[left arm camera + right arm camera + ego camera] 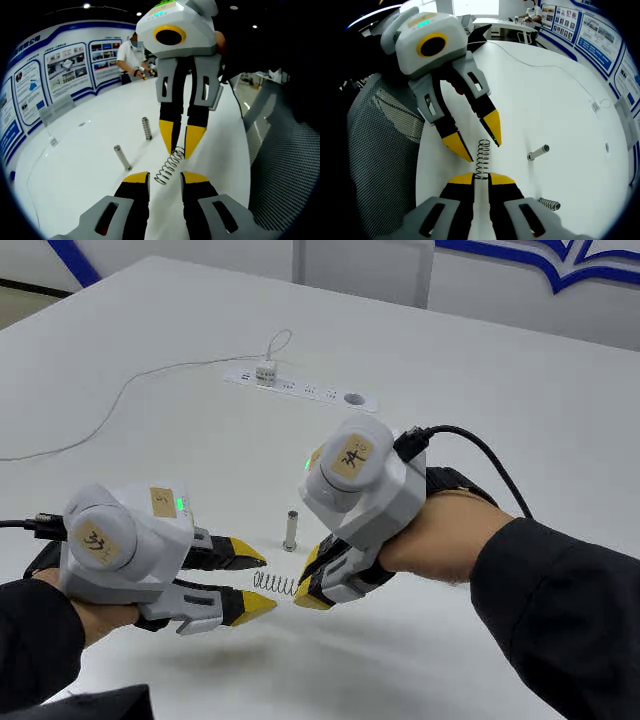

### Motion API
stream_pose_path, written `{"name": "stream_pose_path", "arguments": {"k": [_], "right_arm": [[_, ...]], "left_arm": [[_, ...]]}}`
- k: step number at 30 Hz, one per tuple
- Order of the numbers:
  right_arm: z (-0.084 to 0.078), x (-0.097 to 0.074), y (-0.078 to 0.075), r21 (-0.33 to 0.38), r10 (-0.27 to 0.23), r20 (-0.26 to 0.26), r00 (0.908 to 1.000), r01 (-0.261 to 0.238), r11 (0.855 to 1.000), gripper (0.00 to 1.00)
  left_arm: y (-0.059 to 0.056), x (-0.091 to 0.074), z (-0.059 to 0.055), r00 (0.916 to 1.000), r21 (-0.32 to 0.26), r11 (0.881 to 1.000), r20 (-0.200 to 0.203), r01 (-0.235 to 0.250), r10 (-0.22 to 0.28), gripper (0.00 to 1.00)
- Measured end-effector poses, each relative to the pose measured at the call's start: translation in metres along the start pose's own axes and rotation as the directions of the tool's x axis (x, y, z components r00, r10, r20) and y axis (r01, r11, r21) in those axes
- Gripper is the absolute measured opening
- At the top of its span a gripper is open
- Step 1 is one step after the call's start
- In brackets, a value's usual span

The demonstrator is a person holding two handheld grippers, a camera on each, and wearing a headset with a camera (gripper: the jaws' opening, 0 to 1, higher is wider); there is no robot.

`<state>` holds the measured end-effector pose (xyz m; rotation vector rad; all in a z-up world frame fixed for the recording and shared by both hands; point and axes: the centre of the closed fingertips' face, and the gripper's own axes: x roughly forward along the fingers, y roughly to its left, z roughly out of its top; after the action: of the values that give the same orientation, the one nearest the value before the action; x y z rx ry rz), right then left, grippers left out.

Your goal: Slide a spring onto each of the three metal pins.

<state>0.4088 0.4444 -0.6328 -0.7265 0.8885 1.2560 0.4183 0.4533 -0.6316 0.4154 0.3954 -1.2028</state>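
While right hand-held gripper (308, 590) clamps spring (276, 584) | left hand-held gripper (262, 582) jaws apart | pin (291, 530) upright

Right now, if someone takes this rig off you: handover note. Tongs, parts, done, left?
Right gripper: tongs shut on one end of the spring.
Left gripper: tongs open on either side of the spring's free end, not clamped.
Bare pin: upright on the table, just beyond the spring.
Farther off is a coiled piece, probably a pin already wearing its spring; can't confirm.
Done: at most that one.
Left: thread the held spring onto the bare pin, then do whatever remains.
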Motion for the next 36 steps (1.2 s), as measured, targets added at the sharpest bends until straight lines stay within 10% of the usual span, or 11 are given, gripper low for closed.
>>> {"name": "stream_pose_path", "arguments": {"k": [8,36], "right_arm": [[0.005,-0.008,0.004,-0.008,0.01,0.0,0.9999,-0.01,1.0,0.11],[0.057,-0.025,0.0,-0.05,-0.045,0.186,0.9815,0.055,0.997,0.12]], "left_arm": [[0.0,0.0,-0.002,0.9999,0.046,0.999,-0.013,0.006,-0.005,0.13],[-0.005,0.001,0.008,0.9987,-0.07,0.997,0.04,0.035,-0.032,0.11]]}}
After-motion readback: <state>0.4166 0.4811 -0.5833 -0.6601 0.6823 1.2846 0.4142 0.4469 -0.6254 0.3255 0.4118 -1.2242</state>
